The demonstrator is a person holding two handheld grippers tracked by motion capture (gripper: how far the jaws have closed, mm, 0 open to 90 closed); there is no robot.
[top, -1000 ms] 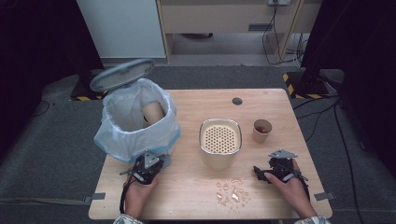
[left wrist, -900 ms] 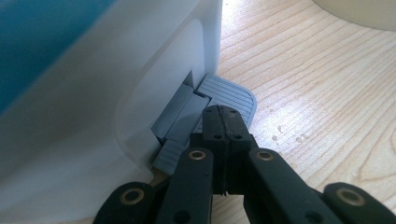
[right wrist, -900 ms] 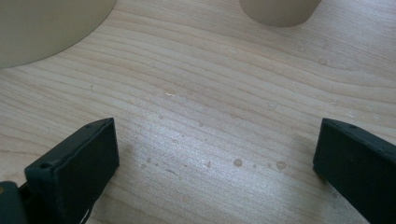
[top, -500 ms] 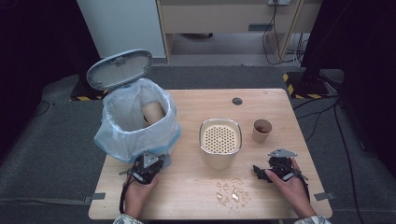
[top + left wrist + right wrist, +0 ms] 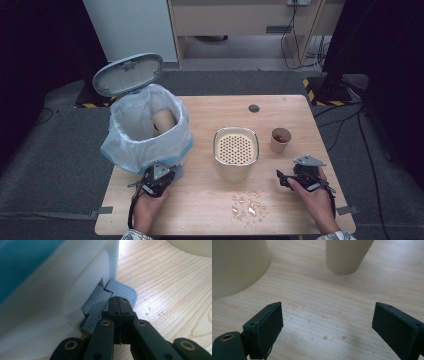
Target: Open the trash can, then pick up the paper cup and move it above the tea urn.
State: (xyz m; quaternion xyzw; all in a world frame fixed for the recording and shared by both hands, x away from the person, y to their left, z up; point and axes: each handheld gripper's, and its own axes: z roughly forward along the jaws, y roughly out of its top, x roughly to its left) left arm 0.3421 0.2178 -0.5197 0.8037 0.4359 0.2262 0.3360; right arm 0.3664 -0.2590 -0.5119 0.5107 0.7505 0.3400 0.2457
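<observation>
Pressure on the grey pedal (image 5: 122, 291) is the weak point of this moment. The left tool (image 5: 159, 176) has its jaws pressed fully together, holding nothing, and their tips bear down on that pedal at the near foot of the white bin (image 5: 150, 131), which stands at the left of the tabletop (image 5: 300, 107). The bin's lid (image 5: 128, 74) is tipped up and back on the far side, and a paper cup (image 5: 163, 120) lies inside the blue liner. If the left tool slides off the ribbed pedal, which it meets only near one edge, I judge that the lid would drop shut, perhaps onto whatever is being carried over.

The right tool (image 5: 286, 180) sits at the near right, its jaws have just been closing, yet they stand well apart with only bare wood between them. It points toward the second paper cup (image 5: 280, 140), standing upright at the far right, just beside the cream container with the perforated top (image 5: 236, 150). That cup seems to hold something dark; a squeeze too hard could crush the thin wall, and a tilt on the way to the bin could spill it.

Clear scraps or droplets (image 5: 246, 205) lie on the near middle of the tabletop between the hands. A sweeping forearm could smear or scatter them.
</observation>
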